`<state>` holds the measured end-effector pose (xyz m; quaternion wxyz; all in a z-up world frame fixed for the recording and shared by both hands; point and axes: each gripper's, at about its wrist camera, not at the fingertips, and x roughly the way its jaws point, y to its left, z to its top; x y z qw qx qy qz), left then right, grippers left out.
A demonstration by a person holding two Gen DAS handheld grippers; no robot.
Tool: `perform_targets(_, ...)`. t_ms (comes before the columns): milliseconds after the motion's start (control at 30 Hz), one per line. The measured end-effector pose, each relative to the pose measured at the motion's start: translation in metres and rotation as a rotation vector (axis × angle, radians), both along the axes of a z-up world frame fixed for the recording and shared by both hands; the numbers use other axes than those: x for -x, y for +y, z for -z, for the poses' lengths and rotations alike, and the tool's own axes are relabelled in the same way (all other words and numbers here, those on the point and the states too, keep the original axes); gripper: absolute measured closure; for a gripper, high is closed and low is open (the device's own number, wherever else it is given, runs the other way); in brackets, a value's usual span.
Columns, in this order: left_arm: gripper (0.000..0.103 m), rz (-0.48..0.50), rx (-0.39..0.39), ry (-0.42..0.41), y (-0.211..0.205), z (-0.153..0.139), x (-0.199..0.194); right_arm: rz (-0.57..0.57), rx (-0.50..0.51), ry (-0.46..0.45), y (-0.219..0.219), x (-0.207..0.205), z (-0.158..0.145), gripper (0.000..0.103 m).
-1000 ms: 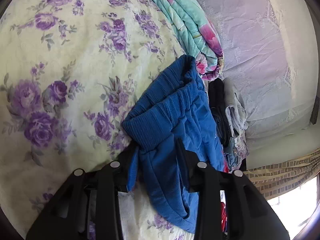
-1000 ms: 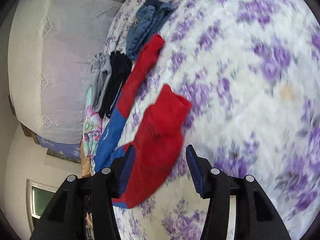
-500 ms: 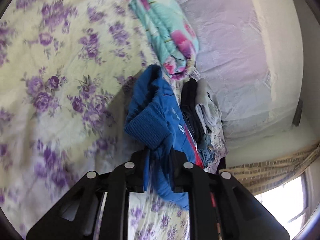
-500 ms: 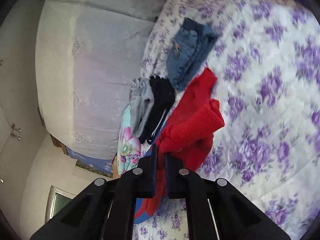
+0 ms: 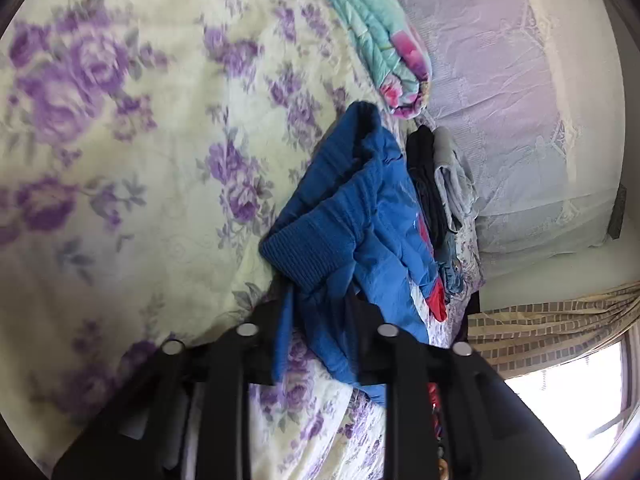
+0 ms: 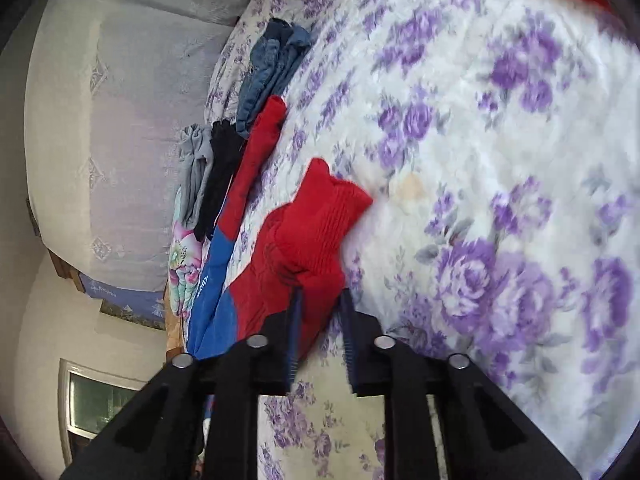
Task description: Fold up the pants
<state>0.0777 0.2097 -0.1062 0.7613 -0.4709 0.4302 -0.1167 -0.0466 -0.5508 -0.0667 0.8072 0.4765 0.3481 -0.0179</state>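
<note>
The pants are half blue, half red and lie on a floral bedspread (image 5: 120, 120). In the left wrist view the blue leg (image 5: 360, 208) is bunched up, and its ribbed cuff (image 5: 308, 248) rests just ahead of my left gripper (image 5: 318, 304). Its jaws are opening and blue cloth hangs loosely between them. In the right wrist view the red leg (image 6: 316, 232) and its ribbed cuff (image 6: 336, 200) lie folded over on the bed. The jaws of my right gripper (image 6: 320, 312) are opening too, with red cloth between them. The pants' blue part (image 6: 212, 280) trails off to the left.
A rolled floral quilt (image 5: 380, 40) lies beyond the blue leg. Black (image 5: 424, 176) and grey (image 5: 452, 172) garments lie beside it against a lace-covered pillow (image 5: 520, 120). Folded jeans (image 6: 272, 72) sit further along that row. A curtain (image 5: 540, 320) hangs past the bed's edge.
Half a second ago both pairs of jaws were pinched tight on the cloth; now they stand apart. Both hands have moved across the bed, and the red cuff now lies further from the clothes row.
</note>
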Motion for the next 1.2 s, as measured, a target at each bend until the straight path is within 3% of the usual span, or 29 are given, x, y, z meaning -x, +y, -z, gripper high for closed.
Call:
perform_targets(100, 0.044, -0.11, -0.219, -0.05, 0.01, -0.032, 0.016, 0.054, 0.099, -0.059, -0.008, 0.008, -0.03, 0.063)
perform_targets(167, 0.042, -0.152, -0.32, -0.085, 0.013, -0.051, 0.02, 0.018, 0.077, -0.106, -0.002, -0.004, -0.041, 0.063)
perform_targets(300, 0.042, -0.053, -0.346, -0.155, -0.01, -0.078, 0.0, -0.144, 0.049, -0.16, 0.042, -0.058, -0.051, 0.057)
perform_targets(467, 0.038, 0.154, -0.426, -0.207, -0.082, -0.086, -0.053, -0.287, -0.02, -0.147, 0.096, -0.142, -0.047, 0.049)
perform_targets(533, 0.038, 0.164, -0.417, -0.16, -0.094, -0.075, -0.086, -0.333, -0.032, -0.128, 0.116, -0.174, -0.043, 0.049)
perform_targets(633, 0.038, 0.132, -0.332, -0.077, -0.086, -0.054, -0.131, -0.378, -0.091, -0.112, 0.139, -0.22, -0.034, 0.048)
perform_targets(733, 0.039, 0.1, -0.34, -0.051, -0.08, -0.043, -0.164, -0.388, -0.084, -0.106, 0.154, -0.266, -0.027, 0.047)
perform_targets(800, 0.046, 0.053, -0.438, -0.041, -0.078, -0.044, -0.178, -0.39, -0.045, -0.074, 0.158, -0.294, -0.015, 0.043)
perform_targets(867, 0.044, -0.02, -0.604, -0.002, -0.074, -0.042, -0.186, -0.347, -0.019, 0.001, 0.147, -0.314, 0.007, 0.043)
perform_targets(900, 0.041, -0.023, -0.613, 0.013, -0.071, -0.038, -0.19, -0.316, -0.016, 0.043, 0.139, -0.32, 0.02, 0.046)
perform_targets(933, 0.041, -0.013, -0.559, 0.031, -0.062, -0.029, -0.197, -0.309, -0.049, 0.06, 0.127, -0.324, 0.031, 0.054)
perform_targets(967, 0.041, -0.024, -0.515, 0.03, -0.055, -0.026, -0.198, -0.309, -0.072, 0.072, 0.118, -0.322, 0.038, 0.071)
perform_targets(1000, 0.045, -0.04, -0.524, 0.031, -0.052, -0.027, -0.199, -0.3, -0.077, 0.085, 0.109, -0.319, 0.038, 0.079)
perform_targets(1067, 0.045, -0.071, -0.581, 0.036, -0.048, -0.03, -0.201, -0.268, -0.054, 0.067, 0.09, -0.305, 0.027, 0.078)
perform_targets(1167, 0.045, -0.058, -0.473, 0.057, -0.036, -0.027, -0.203, -0.243, -0.006, -0.004, 0.055, -0.293, -0.004, 0.062)
perform_targets(1200, 0.045, -0.05, -0.471, 0.057, -0.033, -0.028, -0.203, -0.218, 0.044, -0.007, 0.043, -0.291, -0.015, 0.062)
